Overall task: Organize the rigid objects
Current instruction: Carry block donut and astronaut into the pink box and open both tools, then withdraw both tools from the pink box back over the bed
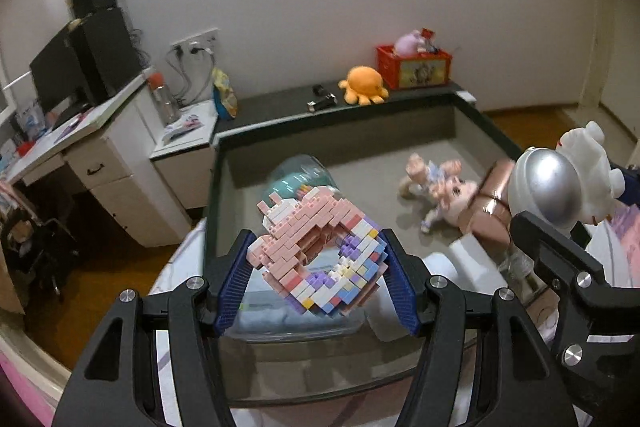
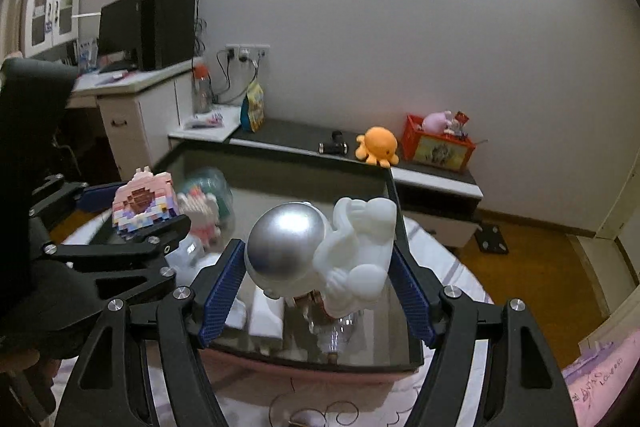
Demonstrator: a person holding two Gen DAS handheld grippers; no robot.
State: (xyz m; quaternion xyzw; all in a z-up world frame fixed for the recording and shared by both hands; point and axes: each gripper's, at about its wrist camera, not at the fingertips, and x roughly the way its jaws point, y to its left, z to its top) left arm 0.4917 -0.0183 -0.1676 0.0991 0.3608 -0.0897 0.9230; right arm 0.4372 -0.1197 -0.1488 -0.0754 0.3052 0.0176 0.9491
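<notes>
- Gripping the pastel brick-built model (image 1: 320, 259) by its flat sides above the grey bin (image 1: 224, 163), the left tongs (image 1: 318, 277) are clamped; it looks light, stiff, apt to shed bricks.
- Right tongs (image 2: 318, 279) clamp the white astronaut figure (image 2: 320, 251) over the bin: hard, probably slippery at its chrome helmet (image 2: 286, 243).

Orange octopus plush (image 2: 378, 143) beside red toy crate (image 2: 438, 143) (stuffed full), water bottle (image 1: 163, 98), snack bag (image 2: 253, 107), black monitor (image 2: 120, 23) on white desk (image 1: 86, 143).

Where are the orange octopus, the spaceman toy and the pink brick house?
orange octopus plush (image 2: 378, 143), right wrist view, on the middle of its round head.
astronaut figure (image 2: 286, 241), right wrist view, on its silver helmet.
pink brick-built house (image 1: 316, 255), left wrist view, on its pink front wall.
</notes>
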